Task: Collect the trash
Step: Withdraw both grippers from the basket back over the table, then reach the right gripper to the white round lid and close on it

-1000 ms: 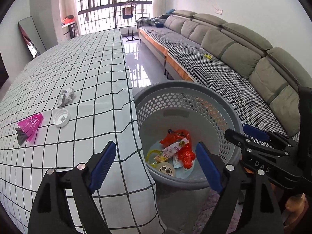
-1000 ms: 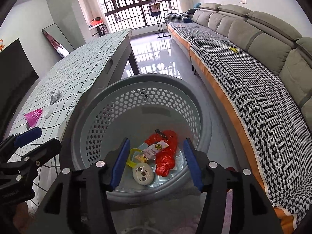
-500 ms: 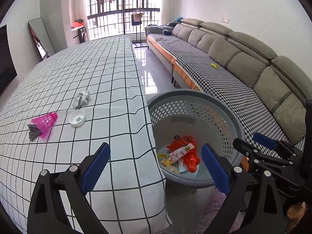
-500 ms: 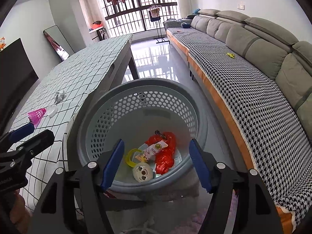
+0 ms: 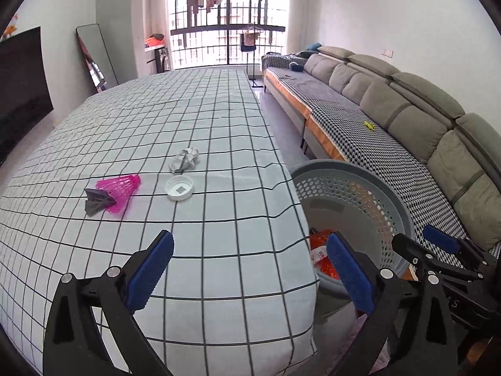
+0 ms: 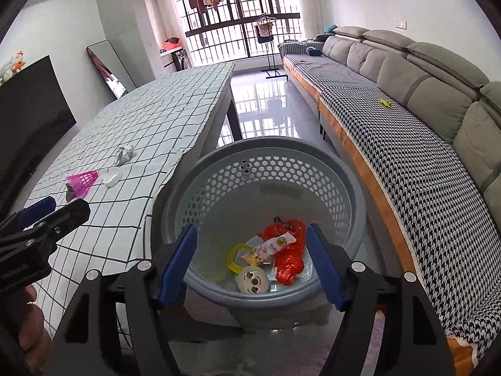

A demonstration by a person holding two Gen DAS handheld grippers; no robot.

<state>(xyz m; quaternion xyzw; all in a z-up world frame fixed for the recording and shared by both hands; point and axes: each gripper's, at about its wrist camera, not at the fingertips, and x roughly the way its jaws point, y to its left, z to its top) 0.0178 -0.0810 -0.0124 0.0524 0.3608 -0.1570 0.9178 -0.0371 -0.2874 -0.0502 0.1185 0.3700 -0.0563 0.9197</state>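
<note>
Both grippers' fingers are opening wide, empty: left gripper (image 5: 250,269) over the desk (image 5: 219,125), right gripper (image 6: 250,260) above the basket (image 6: 200,188). Crumpled paper (image 5: 184,159), cap (image 5: 179,187) and pink shuttlecock (image 5: 120,189) lie at the left gripper's eleven o'clock.

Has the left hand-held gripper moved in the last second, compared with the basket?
Yes. The left hand-held gripper has swung away from the basket toward the table: the basket sat between its fingers earlier, and now sits right of them.
</note>
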